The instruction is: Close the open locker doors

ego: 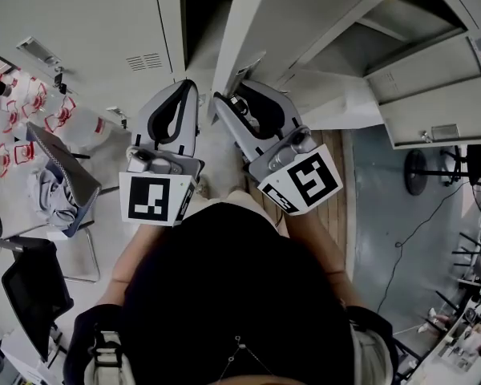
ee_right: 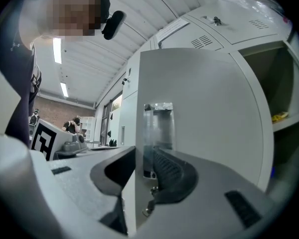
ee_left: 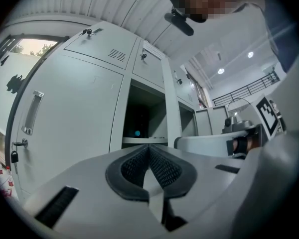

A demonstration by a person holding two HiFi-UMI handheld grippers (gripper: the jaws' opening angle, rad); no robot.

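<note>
In the head view, the open door [ego: 305,6] is a big grey metal sheet that sticks out from the lockers toward the person. It is in the middle of the picture. The right tongs [ego: 236,93] sit on its near edge, with one jaw on each side. The left tongs [ego: 188,87] are just to the left, and they do not touch the door. A second open door [ego: 433,107] hangs far off to the right. In the left gripper view, the left tongs [ee_left: 149,151] are closed tip to tip with nothing in them. They point at the dark open locker [ee_left: 142,118]. In the right gripper view, the right tongs [ee_right: 143,153] are clamped on the door [ee_right: 204,113] edge, just under the shiny handle plate [ee_right: 158,121]. I think the door is hard and stiff, thin and smooth, so it could slip a little. It should swing easily on its hinges. The free edge near the handle looks like the best place to hold it.
</note>
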